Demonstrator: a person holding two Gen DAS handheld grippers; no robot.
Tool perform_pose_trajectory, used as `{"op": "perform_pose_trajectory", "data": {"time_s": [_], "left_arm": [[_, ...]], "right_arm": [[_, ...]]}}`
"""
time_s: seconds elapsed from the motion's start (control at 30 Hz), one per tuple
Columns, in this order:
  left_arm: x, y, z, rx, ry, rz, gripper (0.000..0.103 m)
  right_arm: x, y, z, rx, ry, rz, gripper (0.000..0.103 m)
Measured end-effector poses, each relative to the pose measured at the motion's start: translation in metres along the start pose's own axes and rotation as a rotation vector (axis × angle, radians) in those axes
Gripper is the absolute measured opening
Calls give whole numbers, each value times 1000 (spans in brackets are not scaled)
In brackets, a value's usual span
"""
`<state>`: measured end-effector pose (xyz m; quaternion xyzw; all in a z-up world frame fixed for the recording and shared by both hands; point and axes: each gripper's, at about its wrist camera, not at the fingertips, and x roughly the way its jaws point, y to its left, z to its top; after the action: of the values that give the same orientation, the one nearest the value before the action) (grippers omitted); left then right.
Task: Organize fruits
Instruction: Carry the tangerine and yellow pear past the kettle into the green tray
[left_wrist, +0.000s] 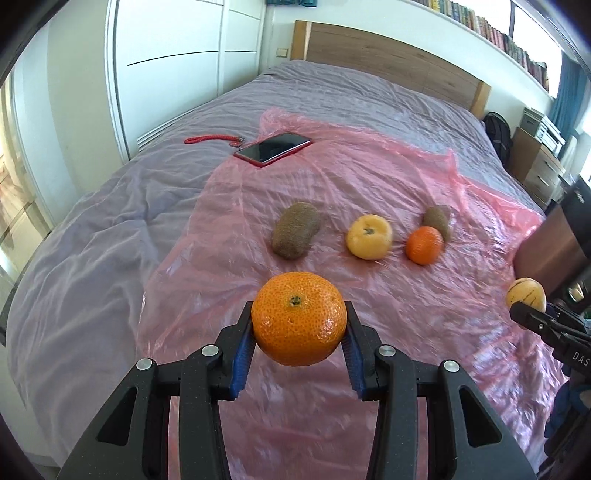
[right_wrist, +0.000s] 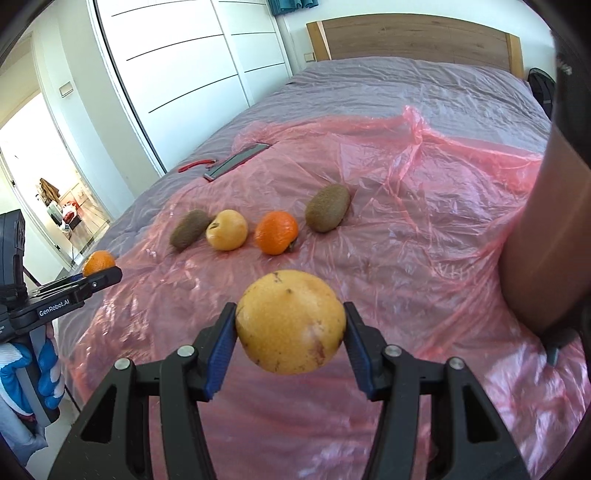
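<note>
The left gripper (left_wrist: 299, 325) pinches a mandarin (left_wrist: 299, 317) and the right gripper (right_wrist: 291, 325) clamps a yellow fruit (right_wrist: 291, 321), fingers snug on each. Both hang clear of the pink sheet (left_wrist: 369, 177), probably bound for the fruit row (left_wrist: 369, 236) beyond.

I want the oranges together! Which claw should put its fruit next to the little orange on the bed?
Probably the left claw. It grips the big orange, the match for the little orange. The right claw grips a yellow fruit instead.

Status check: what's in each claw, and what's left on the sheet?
Left claw shut on orange. Right claw shut on yellow fruit. Four fruits left on pink sheet. Nothing in the way.
</note>
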<state>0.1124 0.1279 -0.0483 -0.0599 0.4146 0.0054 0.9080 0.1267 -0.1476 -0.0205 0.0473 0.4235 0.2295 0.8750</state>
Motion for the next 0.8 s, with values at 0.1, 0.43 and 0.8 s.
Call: {"op": "perform_pose_trajectory", "data": {"time_s": [0.1,0.43,0.8], "left_arm": [[-20,-10,-7,18,-4,-30,38],[-84,-56,-36,96,-12,-119,38],[-120,-138,-55,237,-6,-207,38]], "right_arm": [[-24,7,-7,-11,-7,-10,71],[-104,5,-45,-13,-29,-80,71],[-181,-50,-87,70,-78,-178,71]]}}
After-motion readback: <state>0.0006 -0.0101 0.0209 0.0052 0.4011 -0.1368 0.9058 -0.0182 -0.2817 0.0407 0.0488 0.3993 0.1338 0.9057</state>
